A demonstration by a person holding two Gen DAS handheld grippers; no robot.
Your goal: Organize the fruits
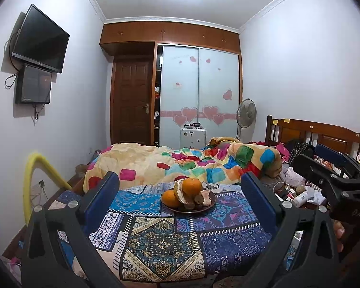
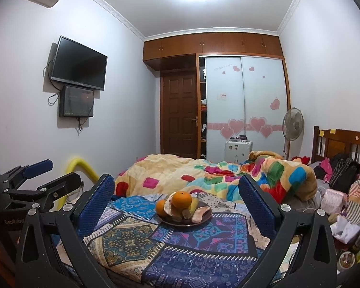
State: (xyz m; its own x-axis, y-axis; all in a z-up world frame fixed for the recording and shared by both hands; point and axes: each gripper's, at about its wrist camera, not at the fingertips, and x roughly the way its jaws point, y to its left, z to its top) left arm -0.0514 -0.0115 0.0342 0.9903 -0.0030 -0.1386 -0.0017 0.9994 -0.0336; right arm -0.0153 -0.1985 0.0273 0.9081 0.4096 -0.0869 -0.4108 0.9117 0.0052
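A dark plate (image 1: 211, 205) stands on a patterned blue cloth (image 1: 165, 240) on the bed. It holds two oranges (image 1: 191, 186), pieces of peel and other small fruits piled together. In the right wrist view the plate (image 2: 205, 219) and the top orange (image 2: 181, 199) show ahead too. My left gripper (image 1: 180, 201) is open and empty, well short of the plate. My right gripper (image 2: 176, 204) is open and empty, also short of the plate. Each gripper shows at the edge of the other's view, the right one (image 1: 324, 165) and the left one (image 2: 43, 175).
A rumpled colourful duvet (image 1: 180, 163) lies behind the cloth. Clutter, bags and a wooden headboard (image 1: 312, 134) fill the right side. A yellow foam tube (image 1: 36, 175) curves at the left. A wardrobe, door, fan and wall TV stand beyond.
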